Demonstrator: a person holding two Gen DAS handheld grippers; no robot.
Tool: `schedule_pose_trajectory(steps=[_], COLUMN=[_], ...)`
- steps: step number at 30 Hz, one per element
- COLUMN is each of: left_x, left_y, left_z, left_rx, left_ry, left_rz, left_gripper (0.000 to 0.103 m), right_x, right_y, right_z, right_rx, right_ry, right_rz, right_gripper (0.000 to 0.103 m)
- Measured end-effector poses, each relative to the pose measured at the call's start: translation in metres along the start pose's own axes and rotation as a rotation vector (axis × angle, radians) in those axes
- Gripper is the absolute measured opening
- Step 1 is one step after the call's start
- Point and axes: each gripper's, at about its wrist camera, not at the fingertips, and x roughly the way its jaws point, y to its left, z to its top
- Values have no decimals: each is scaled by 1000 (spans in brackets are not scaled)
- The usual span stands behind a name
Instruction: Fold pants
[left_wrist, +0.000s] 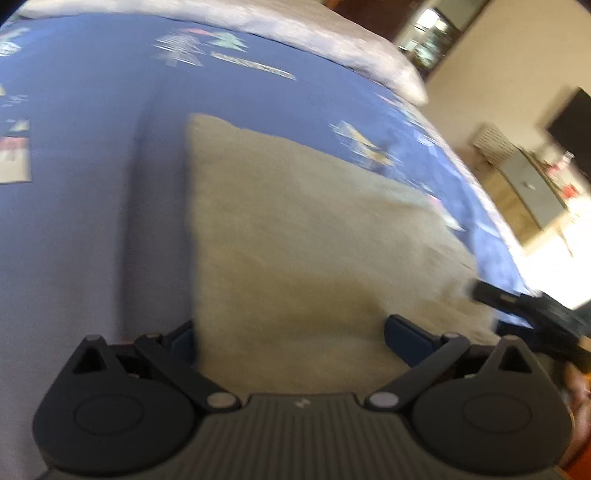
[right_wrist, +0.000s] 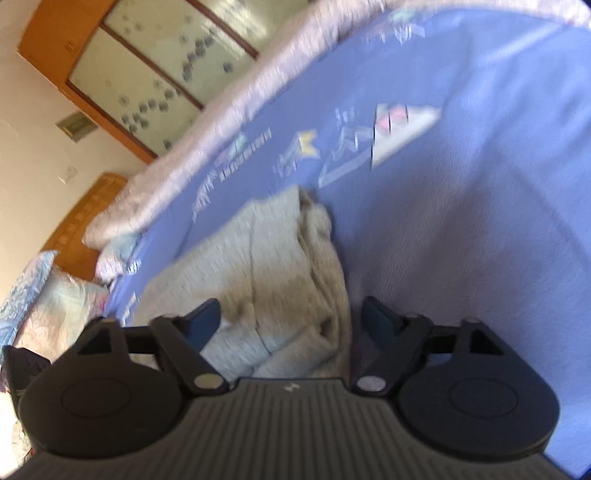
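The beige pants (left_wrist: 303, 229) lie folded flat on the blue printed bedsheet (left_wrist: 81, 221). My left gripper (left_wrist: 291, 336) is open above their near edge, with its jaws wide apart and nothing between them. In the right wrist view the pants (right_wrist: 280, 266) show a bunched, layered end. My right gripper (right_wrist: 291, 321) is open over that end and holds nothing. The right gripper also shows in the left wrist view (left_wrist: 517, 306) at the pants' right side. Both views are motion-blurred.
A pale quilted cover (left_wrist: 332, 40) lies along the bed's far edge. A pillow (right_wrist: 48, 295) lies at the left in the right wrist view. A wooden wardrobe (right_wrist: 140, 66) and a grey cabinet (left_wrist: 532, 188) stand beyond the bed.
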Motion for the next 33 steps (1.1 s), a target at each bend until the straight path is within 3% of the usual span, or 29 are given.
schedule_pose_trajectory(steps=[3,4,7,10,15,18,22,27,31,33], left_x=[1,-1,-19,-47,-116,-151,-156,-126,-124,-123], left_y=[-13,-13,-1,11,17,28,54,89,102,102], left_z=[-3,-1,8,18,33,24,-8,-54,-70,-67], left_rx=[57,51,-23,-94,-96,-103,-156,-236,-267,-265], left_ry=[-14,-17,-33,-84,-279,-354,-302,-157,-148,-145], left_rz=[68,85,60,-21,-62,-46,0,83,76,73], left_gripper=[83,66,32,18,18,18,18,27,46,68], right_x=[5,4,-4,-13,-21,-24,-12,8,1,-1], right_y=[7,9,18,41,108,140,150,118,80,68], right_z=[-4,-4,-5,-3,-1,-12,-34,-65,-71,-72], right_rx=[20,24,41,46,-38,-96,-154,-105,59,117], right_ry=[40,56,63,24,-29,-40,23,134,161,167], right_rz=[12,16,20,89,227,315,291,126,116,109], right_gripper=[52,47,38,36,35,35,35,36,43,52])
